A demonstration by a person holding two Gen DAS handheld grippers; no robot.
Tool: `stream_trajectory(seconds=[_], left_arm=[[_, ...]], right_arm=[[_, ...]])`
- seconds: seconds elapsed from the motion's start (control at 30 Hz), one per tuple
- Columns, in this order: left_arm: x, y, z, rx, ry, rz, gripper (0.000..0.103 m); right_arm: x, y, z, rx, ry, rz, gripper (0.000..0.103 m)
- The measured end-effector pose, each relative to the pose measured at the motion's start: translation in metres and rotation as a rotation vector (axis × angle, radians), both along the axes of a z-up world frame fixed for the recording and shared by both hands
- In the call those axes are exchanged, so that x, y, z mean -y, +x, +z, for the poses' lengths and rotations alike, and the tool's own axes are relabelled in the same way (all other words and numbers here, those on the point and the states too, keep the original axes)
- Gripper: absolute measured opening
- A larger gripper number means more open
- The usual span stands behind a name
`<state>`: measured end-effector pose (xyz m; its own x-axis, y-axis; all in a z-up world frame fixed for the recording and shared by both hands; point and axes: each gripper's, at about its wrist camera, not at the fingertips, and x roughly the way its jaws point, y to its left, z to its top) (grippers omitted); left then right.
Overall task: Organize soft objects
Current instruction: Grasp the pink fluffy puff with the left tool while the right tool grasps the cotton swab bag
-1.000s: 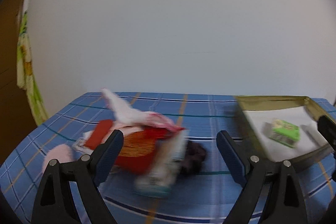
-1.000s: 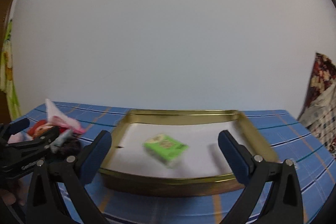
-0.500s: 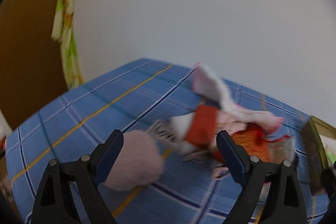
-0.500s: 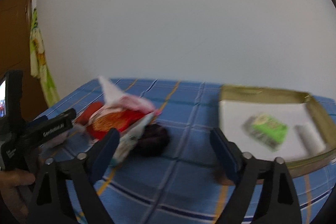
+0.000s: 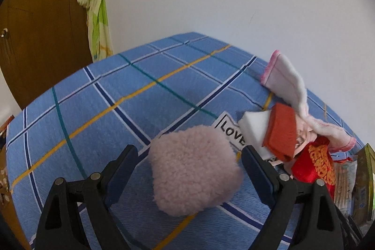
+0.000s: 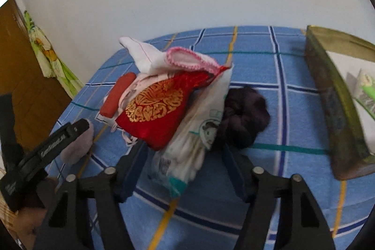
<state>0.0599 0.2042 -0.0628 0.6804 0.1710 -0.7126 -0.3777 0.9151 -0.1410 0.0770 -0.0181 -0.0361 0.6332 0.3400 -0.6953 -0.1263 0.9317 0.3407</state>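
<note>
1. Left wrist view: left gripper, jaws apart, straddles the pink puff without touching it.
2. Right gripper, jaws just closing and not yet gripping, brackets the wipes pack, its long axis running away toward the far right.
3. Beyond: red pouch, dark scrunchie.

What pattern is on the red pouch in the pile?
The red pouch carries a gold ornamental medallion pattern, clearest in the right wrist view.

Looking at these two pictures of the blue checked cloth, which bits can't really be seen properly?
- Label card, left view: only "LOVE" shows; pink fluffy pad and white block cover the rest.
- Gold tray, right view: cut off by the edge, blurred.
- Green packet inside: too blurred to read.
- Dark fabric bundle: shapeless, unidentifiable.
</note>
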Motion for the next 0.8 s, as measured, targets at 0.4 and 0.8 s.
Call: stream_trajectory(seconds=[0.4,0.8], left_arm=[[-0.015,0.006,-0.008,-0.040,-0.073,-0.002,0.092],[-0.030,-0.012,-0.004,0.066,-0.235,-0.057,0.057]], right_arm=[[0.000,-0.016,0.014,0.011,-0.001,0.087,0.026],[0.019,-0.089,0.054,0.286,-0.164,0.170,0.023]])
